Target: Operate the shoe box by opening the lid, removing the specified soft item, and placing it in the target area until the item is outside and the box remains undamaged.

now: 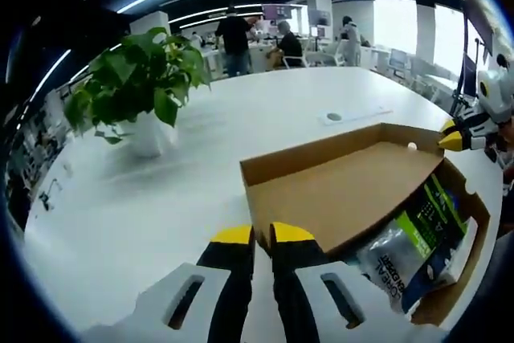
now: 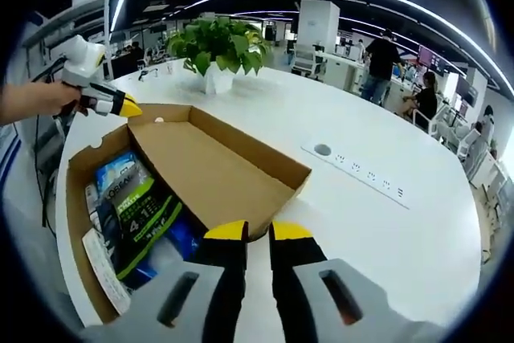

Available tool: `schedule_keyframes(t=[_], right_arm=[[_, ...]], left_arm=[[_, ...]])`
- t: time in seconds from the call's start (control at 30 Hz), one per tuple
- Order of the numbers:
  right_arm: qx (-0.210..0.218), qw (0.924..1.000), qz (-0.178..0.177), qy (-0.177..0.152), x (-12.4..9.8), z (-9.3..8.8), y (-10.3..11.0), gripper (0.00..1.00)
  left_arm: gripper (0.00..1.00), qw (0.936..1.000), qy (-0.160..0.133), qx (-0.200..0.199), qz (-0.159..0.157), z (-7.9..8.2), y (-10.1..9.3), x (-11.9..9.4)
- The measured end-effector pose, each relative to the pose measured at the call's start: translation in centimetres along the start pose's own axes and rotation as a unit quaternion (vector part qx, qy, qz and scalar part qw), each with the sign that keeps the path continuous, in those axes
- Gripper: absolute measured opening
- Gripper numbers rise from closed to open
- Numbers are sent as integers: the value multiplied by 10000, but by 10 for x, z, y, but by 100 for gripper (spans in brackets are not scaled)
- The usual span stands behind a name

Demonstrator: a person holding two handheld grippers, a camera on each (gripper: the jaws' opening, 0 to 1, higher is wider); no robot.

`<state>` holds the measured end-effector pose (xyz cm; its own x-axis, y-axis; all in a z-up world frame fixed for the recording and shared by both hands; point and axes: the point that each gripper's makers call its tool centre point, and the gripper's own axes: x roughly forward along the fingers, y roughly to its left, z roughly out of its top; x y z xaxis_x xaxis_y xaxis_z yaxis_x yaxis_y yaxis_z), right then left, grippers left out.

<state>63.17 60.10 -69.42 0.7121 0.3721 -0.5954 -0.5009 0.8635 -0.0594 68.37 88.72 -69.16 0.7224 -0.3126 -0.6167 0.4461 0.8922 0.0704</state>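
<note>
Your left gripper [image 1: 263, 234] rose from the bottom centre of the left gripper view with its yellow tips nearly together, only a thin dark gap between them and nothing in it; they pointed at the near edge of the raised lid [image 1: 341, 186]. Your right gripper [image 2: 257, 232] looked the same in the right gripper view: yellow tips almost closed, empty, at the lower middle of the frame against the lid's edge, though whether either pair actually touched the cardboard could not be told.

In the left gripper view your other gripper came in at the right edge, its yellow tips [image 1: 451, 136] at the far corner of the shoe box [image 1: 450, 279]. In the right gripper view your left one appeared at the upper left, held in your hand [image 2: 36, 100].

The box sat open on the white table [image 2: 385, 230], its brown lid folded back and lying flat across the middle of both frames. The soft item, a pack in clear plastic with a green and black label [image 1: 422, 234], lay inside the box, at the lower right of the left gripper view and the lower left of the right gripper view [image 2: 140, 210].

A potted plant [image 1: 136, 86] stood on the table at the upper left of the left gripper view. A socket strip [image 2: 357, 173] was set into the tabletop right of the box. People [image 1: 234, 38] stood and sat at desks along the top.
</note>
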Motion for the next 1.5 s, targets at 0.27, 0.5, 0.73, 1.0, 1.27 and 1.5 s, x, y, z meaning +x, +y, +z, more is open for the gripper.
schedule_keyframes(t=[0.27,0.5,0.73,1.0,1.27,1.5], right_arm=[[63,9999,72,-46,-18,1,6,14],[178,9993,310,-76,-32,2,27,15],[83,9983,570,88,-36,-5,53,18],[-64,9957,836,394,-29,-16,79,18],[-429,9902,1131,705,-17,-19,97,18],[-391,9866,1156,1086,-3,-23,104,17]], left_arm=[[14,10000,-56,63,-3,1,-6,-18],[17,9999,-33,154,-65,-4,-17,-33],[20,9995,0,234,-209,-12,-34,-46],[23,9986,95,313,-408,-24,-51,-56],[24,9971,196,399,-623,-36,-68,-61],[23,9962,238,399,-737,-41,-73,-61]])
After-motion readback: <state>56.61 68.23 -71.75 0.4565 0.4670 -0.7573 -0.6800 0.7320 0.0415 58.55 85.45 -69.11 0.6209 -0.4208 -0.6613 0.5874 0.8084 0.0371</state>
